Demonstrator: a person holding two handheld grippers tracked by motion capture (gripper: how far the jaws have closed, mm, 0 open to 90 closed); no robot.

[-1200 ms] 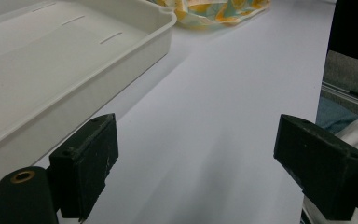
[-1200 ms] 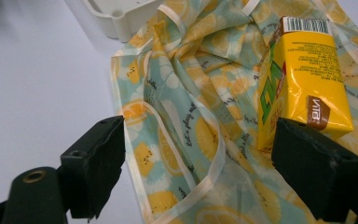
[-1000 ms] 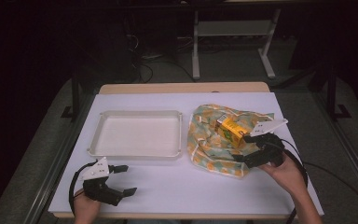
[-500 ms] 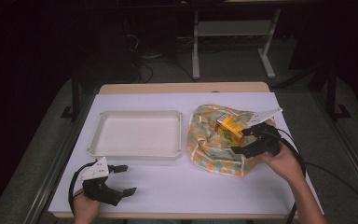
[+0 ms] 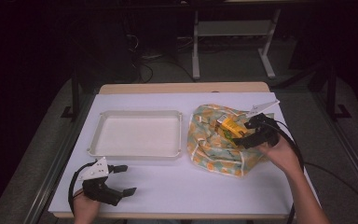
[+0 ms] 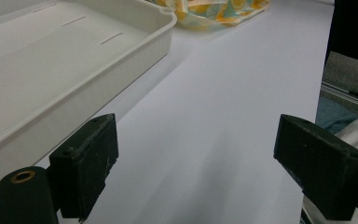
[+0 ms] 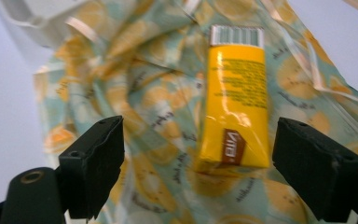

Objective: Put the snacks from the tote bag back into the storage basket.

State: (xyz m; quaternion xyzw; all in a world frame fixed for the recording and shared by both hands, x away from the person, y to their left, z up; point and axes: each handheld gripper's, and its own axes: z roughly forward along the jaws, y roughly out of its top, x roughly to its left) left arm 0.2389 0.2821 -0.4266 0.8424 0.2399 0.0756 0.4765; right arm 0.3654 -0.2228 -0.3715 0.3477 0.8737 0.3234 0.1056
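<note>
A crumpled cloth bag [image 5: 214, 140] with an orange and pale green print lies on the right of the white table. A yellow carton [image 5: 231, 127] rests on top of it, also seen as the yellow carton [image 7: 235, 107] in the right gripper view. My right gripper [image 5: 240, 135] hovers over the bag [image 7: 144, 116], open, jaws either side of the carton without touching it. A white tray [image 5: 137, 135] sits empty at the centre left. My left gripper [image 5: 123, 179] rests open near the front left edge, nothing between its jaws, with the tray [image 6: 51, 70] to its left.
The table's front edge [image 5: 168, 215] runs close to my left hand. Beyond the far edge stand a white metal stand [image 5: 233, 32] and cables on a dark floor. Bare white table top [image 6: 223, 116] stretches between tray and bag.
My right gripper has moved up and left over the bag, nearer the yellow carton. The left gripper has stayed put.
</note>
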